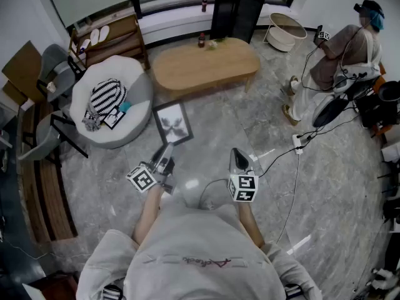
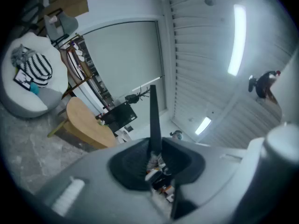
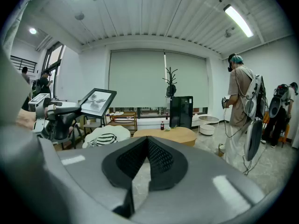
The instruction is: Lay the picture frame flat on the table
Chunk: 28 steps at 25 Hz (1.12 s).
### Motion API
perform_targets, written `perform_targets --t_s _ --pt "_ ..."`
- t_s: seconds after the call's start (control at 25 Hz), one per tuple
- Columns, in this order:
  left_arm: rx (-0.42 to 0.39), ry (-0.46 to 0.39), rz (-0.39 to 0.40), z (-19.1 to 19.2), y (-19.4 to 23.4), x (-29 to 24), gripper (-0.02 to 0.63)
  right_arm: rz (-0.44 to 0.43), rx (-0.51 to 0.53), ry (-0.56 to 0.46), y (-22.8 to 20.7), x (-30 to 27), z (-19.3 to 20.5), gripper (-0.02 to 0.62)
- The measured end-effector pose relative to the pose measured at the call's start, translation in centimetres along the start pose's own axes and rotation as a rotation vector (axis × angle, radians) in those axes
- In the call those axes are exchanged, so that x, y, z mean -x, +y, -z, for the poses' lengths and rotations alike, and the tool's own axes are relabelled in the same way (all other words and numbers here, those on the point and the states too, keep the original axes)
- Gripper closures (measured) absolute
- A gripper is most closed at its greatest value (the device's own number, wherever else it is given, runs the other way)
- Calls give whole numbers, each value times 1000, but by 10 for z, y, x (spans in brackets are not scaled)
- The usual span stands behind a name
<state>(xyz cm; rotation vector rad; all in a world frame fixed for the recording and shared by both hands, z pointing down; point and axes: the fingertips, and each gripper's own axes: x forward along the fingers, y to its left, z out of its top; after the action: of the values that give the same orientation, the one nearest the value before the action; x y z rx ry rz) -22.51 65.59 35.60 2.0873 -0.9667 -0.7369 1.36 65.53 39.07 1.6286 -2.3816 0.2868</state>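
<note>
Black-edged picture frame (image 1: pixel 173 122) in the air, not yet on the wooden desk (image 1: pixel 206 64).
I read the left gripper (image 1: pixel 165 154) as closed narrowly on the frame's lower edge, holding it tilted above the grey marble floor (image 1: pixel 325 186), near the desk. Right gripper (image 1: pixel 238 160): jaws together, nothing between them, apart from the frame.

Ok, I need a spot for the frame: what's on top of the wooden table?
A dark bottle and a small greenish item stand near the far edge of the wooden table; the rest shows bare wood. Nothing covers it in the head view.
</note>
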Motion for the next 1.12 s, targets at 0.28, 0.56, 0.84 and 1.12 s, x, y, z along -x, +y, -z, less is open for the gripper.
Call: perform_targets --t_s 0.28,0.56,0.84,1.12 --pt "-5 14 12 12 -2 -3 537 -1 1 -1 -7 4 3 592" --pt "1 19 4 18 -7 -10 537 -19 -17 -16 -12 6 3 592" --pt "-7 7 -3 36 -14 -26 537 -35 -19 -11 -36 12 14 592" --pt "-10 -11 -5 58 -24 -46 537 -55 -11 -15 -68 16 17 591"
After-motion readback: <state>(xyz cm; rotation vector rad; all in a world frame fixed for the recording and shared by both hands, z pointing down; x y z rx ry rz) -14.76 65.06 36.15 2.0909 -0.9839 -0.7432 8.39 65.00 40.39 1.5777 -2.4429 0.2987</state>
